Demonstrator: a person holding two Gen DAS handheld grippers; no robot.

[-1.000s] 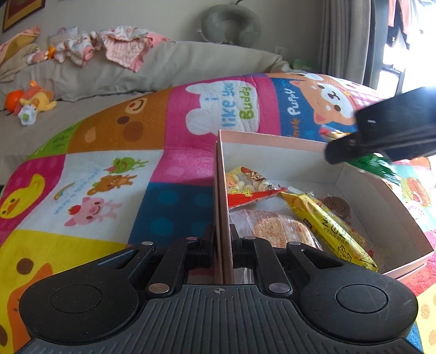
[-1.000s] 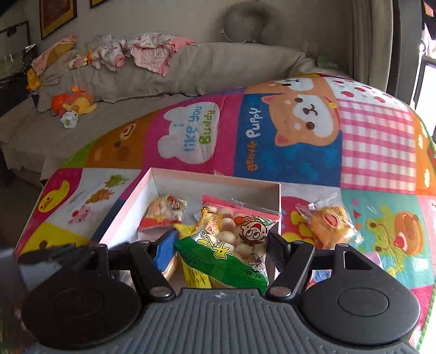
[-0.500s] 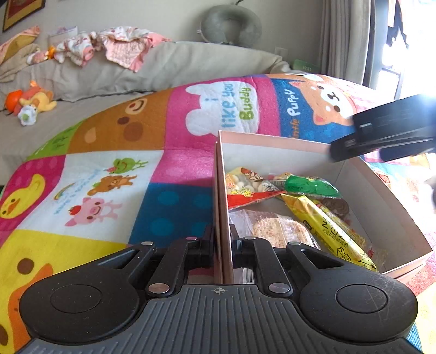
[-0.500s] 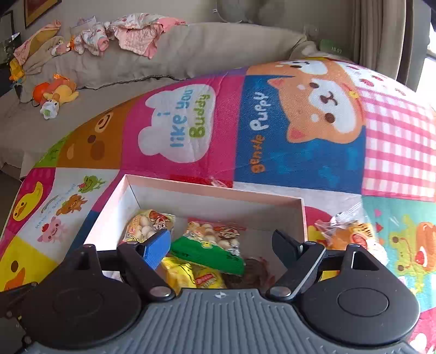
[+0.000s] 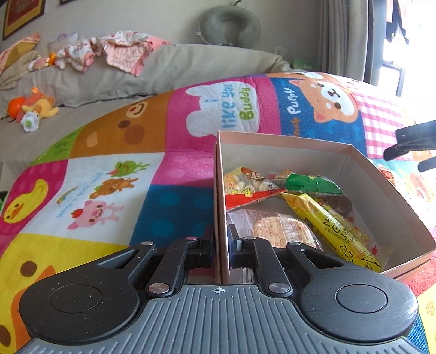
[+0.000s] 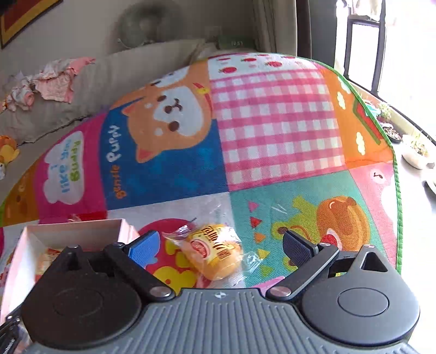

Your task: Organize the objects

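Observation:
My left gripper (image 5: pixel 221 239) is shut on the left wall of a pink cardboard box (image 5: pixel 381 190) that sits on the play mat. Inside the box lie a green snack packet (image 5: pixel 310 183), a long yellow packet (image 5: pixel 335 226), a red-and-yellow bag of biscuit balls (image 5: pixel 245 185) and a clear-wrapped cracker (image 5: pixel 278 226). My right gripper (image 6: pixel 220 246) hovers to the right of the box (image 6: pixel 76 226), its jaws opening wide. A bun in clear wrap (image 6: pixel 215 253) lies on the mat between the fingers, untouched. The right gripper's fingers (image 5: pixel 408 144) also show at the right edge of the left wrist view.
The colourful patchwork play mat (image 6: pixel 272 122) covers the floor. Behind it is a beige sofa (image 5: pixel 190 68) with crumpled clothes (image 5: pixel 122 51), a plush toy (image 5: pixel 32 109) and a grey neck pillow (image 5: pixel 231 24). White plant pots (image 6: pixel 414 155) stand by the window at right.
The right gripper let the green packet drop into the box, opened wider and swung right to hover over the wrapped bun. The left gripper kept its hold on the box wall.

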